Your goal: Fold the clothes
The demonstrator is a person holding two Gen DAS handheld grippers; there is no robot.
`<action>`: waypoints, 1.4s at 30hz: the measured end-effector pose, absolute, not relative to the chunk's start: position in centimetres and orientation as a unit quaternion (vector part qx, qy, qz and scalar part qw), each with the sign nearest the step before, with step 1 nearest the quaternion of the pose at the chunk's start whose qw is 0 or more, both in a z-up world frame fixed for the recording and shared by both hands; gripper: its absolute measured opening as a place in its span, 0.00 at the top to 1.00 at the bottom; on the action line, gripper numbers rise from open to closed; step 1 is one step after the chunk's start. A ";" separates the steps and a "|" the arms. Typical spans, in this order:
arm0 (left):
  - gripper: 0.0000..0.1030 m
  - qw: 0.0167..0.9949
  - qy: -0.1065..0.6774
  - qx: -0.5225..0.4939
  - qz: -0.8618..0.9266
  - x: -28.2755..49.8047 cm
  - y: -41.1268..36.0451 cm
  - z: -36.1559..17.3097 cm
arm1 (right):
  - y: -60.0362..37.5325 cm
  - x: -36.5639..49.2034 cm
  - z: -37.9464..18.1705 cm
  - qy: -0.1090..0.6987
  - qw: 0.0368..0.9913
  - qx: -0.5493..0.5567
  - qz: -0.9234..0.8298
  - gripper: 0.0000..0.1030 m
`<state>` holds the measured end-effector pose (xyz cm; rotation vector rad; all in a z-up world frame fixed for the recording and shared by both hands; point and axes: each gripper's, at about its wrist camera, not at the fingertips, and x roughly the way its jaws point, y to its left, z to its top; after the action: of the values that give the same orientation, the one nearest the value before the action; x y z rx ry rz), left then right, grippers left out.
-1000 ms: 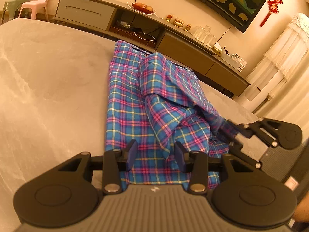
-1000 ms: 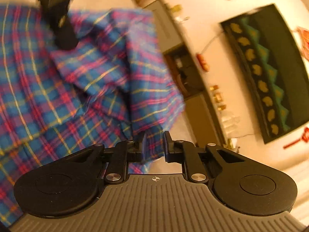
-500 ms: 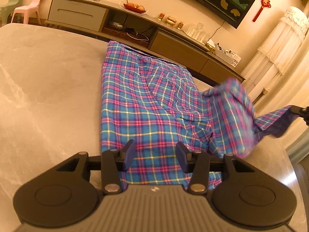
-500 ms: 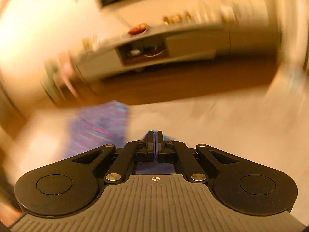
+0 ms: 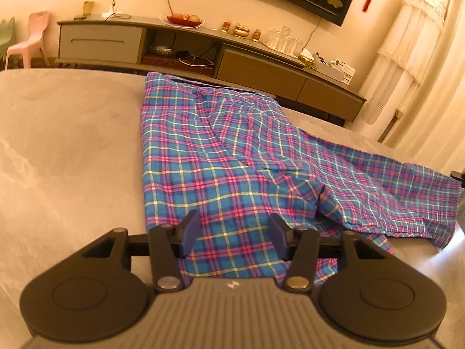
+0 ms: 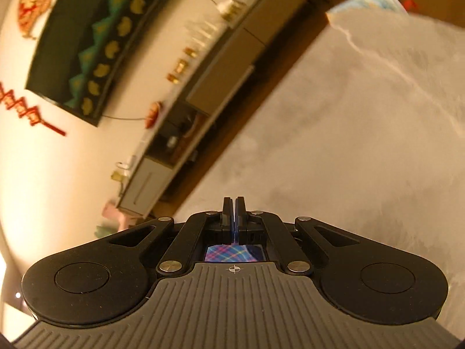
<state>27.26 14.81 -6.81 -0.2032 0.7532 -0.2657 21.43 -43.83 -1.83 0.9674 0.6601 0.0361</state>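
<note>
A blue, pink and yellow plaid garment point(image 5: 221, 163) lies spread on the grey table point(image 5: 64, 157), with one part stretched out to the right edge point(image 5: 421, 197). My left gripper point(image 5: 232, 232) is open, its jaws hovering over the garment's near hem, holding nothing. My right gripper point(image 6: 234, 206) is shut on a fold of the plaid cloth point(image 6: 232, 253), which shows only behind the closed jaws. In the left wrist view a sliver of the right gripper point(image 5: 457, 175) shows at the far right, at the end of the stretched part.
A long low TV cabinet point(image 5: 203, 55) stands beyond the table's far edge, with a fruit plate point(image 5: 183, 19) and glasses on it. A pink chair point(image 5: 26, 40) stands far left. A white curtain point(image 5: 407, 46) hangs at right. Grey tabletop point(image 6: 363, 145) fills the right wrist view.
The right gripper closed on the folded-over part of the garment and pulled it out to the right, so it now lies spread flat. The left gripper stayed open near the hem.
</note>
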 end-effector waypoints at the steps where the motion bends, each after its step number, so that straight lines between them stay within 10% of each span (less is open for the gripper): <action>1: 0.49 0.917 0.365 -0.096 -0.130 27.2 14.8 -6.8 | -43.6 21.7 -2.2 0.313 0.834 0.454 0.020 1.00; 5: 0.46 0.917 0.365 -0.087 -0.137 27.3 14.7 -6.8 | -42.2 23.3 -2.4 0.318 0.853 0.413 0.025 1.00; 10: 0.46 0.914 0.370 -0.087 -0.143 27.5 15.0 -6.7 | -39.8 23.2 -3.2 0.345 0.886 0.310 0.017 0.36; 13: 0.46 0.913 0.372 -0.088 -0.145 27.7 15.2 -6.8 | -39.7 22.0 -4.3 0.359 0.888 0.287 0.019 0.32; 15: 0.46 0.913 0.372 -0.086 -0.145 27.7 15.1 -6.8 | -39.3 21.2 -5.2 0.371 0.889 0.268 0.025 0.37; 18: 0.46 0.913 0.372 -0.082 -0.142 27.6 14.9 -6.7 | -38.3 20.9 -5.4 0.384 0.897 0.216 0.029 1.00; 23: 0.46 0.913 0.375 -0.083 -0.141 27.7 14.9 -6.7 | -38.6 20.8 -0.2 0.281 0.850 0.426 0.131 1.00; 42: 0.50 0.892 0.318 -0.320 -0.017 27.0 24.1 -3.7 | -2.7 29.6 14.2 0.315 0.822 0.354 0.314 1.00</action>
<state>27.05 24.14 -3.68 -0.6630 0.6599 -0.0345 29.58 -2.69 14.24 0.7535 0.6710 0.6683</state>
